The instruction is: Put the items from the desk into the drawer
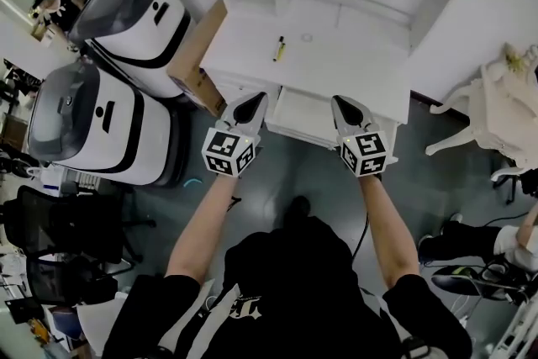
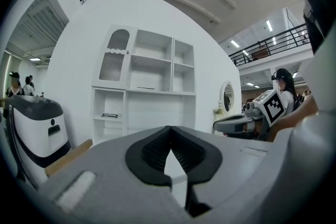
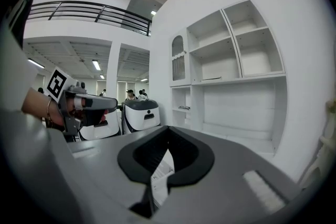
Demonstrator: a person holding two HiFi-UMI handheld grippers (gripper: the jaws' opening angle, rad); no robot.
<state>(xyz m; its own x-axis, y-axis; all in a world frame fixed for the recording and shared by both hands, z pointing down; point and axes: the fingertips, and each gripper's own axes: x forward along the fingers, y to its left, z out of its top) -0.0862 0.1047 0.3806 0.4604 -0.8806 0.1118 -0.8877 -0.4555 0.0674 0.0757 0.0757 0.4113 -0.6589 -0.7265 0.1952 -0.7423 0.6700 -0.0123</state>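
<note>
Hovering at the desk's (image 1: 353,63) near edge, the left gripper (image 1: 250,107) is showing its jaws pressed together with nothing between them. At its ten o'clock a cardboard box (image 1: 198,55) is leaning against the desk's side, so a wide swing that way is risking a knock. The pen (image 1: 279,48) is lying on the desk top at the left gripper's twelve o'clock, well apart from both tools. It is slim and round, so a pinch off its middle is likely to be sending it rolling or skidding toward the back shelves. The drawer (image 1: 307,113) is sitting between the two grippers, under the desk top; whether it is shut or slightly out I cannot tell. If it is shut, carrying the pen over first is leaving nowhere to drop it. The right gripper (image 1: 346,109), at the drawer's three o'clock, is likewise holding its jaws closed on nothing; they need parting before they can hook the drawer front, or they may be sliding off it.
</note>
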